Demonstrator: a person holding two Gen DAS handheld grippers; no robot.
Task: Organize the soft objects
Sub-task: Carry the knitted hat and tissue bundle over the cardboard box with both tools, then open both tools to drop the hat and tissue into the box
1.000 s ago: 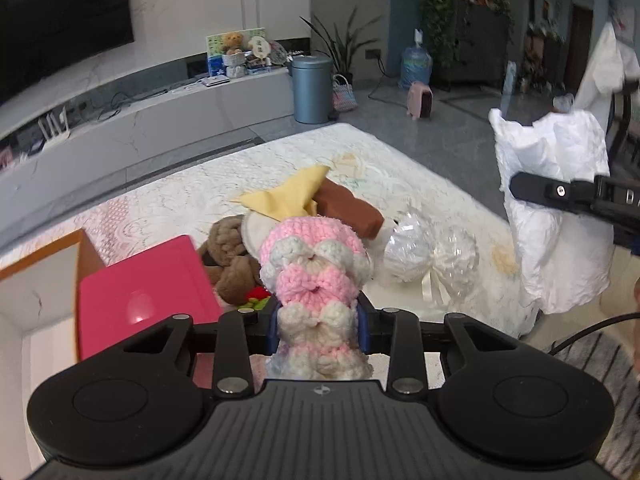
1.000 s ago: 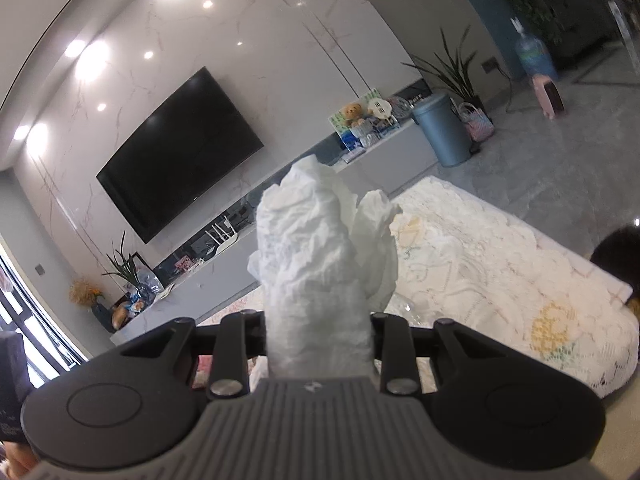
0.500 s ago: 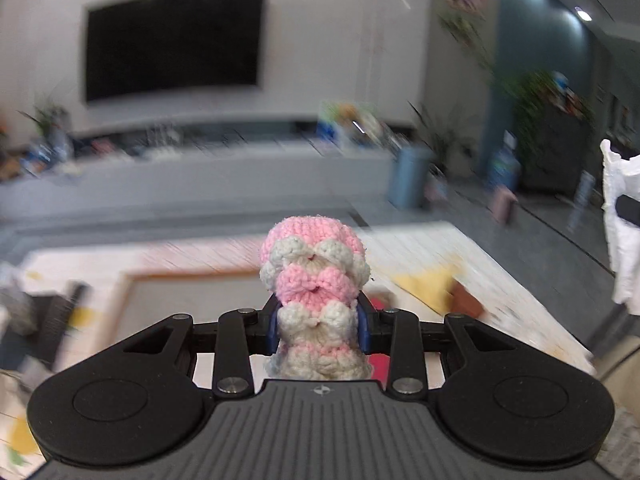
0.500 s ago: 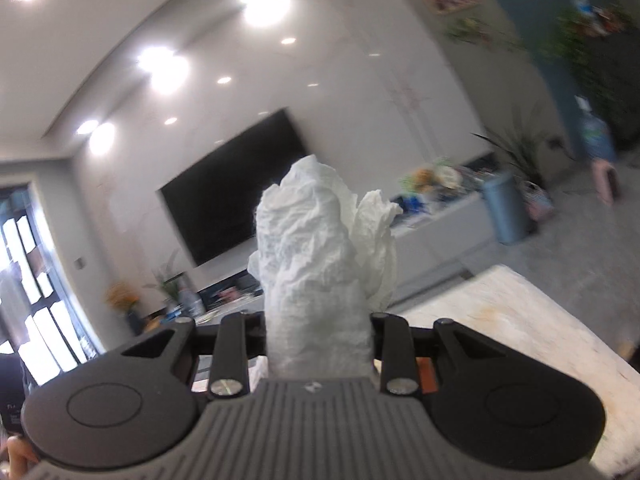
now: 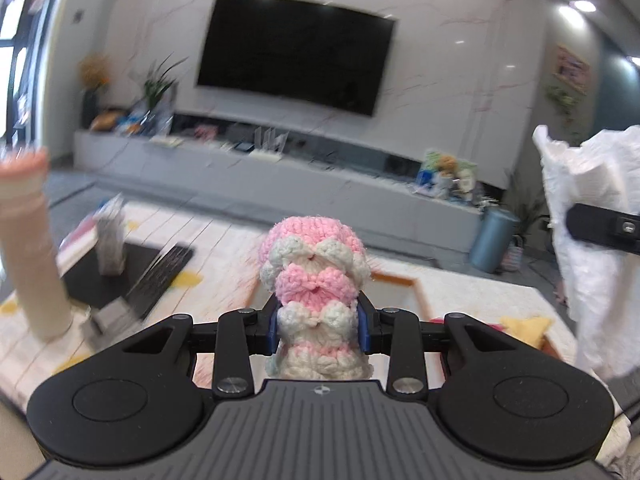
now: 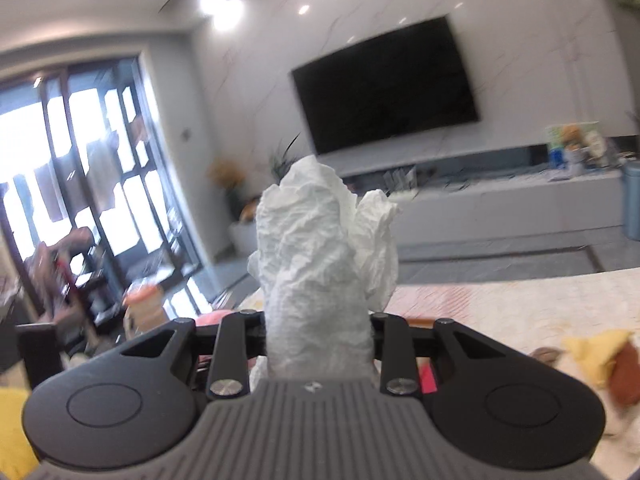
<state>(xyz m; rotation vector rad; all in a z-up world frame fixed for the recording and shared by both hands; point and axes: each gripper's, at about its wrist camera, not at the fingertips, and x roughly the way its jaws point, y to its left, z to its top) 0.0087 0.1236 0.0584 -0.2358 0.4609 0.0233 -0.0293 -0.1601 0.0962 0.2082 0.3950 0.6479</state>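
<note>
My left gripper [image 5: 318, 330] is shut on a pink and white crocheted toy [image 5: 314, 276] and holds it above the table. My right gripper [image 6: 318, 332] is shut on a crumpled white cloth [image 6: 320, 256], held high in the air. The same white cloth [image 5: 588, 240] and a right gripper finger [image 5: 600, 230] show at the right of the left wrist view. A yellow cloth [image 6: 596, 354] and a brown soft piece [image 6: 626, 376] lie on the table at the right. A wooden-framed box [image 5: 416, 288] sits behind the toy.
The table carries a lace cover [image 6: 520, 300]. On its left are a black keyboard [image 5: 160, 272], a beige cylinder [image 5: 30, 248] and a small carton [image 5: 110, 240]. A TV [image 5: 296, 52] and a long grey console [image 5: 280, 184] stand beyond.
Both grippers have swung left and tilted up, keeping their loads. The soft pile has left the left wrist view; the keyboard side of the table has come in.
</note>
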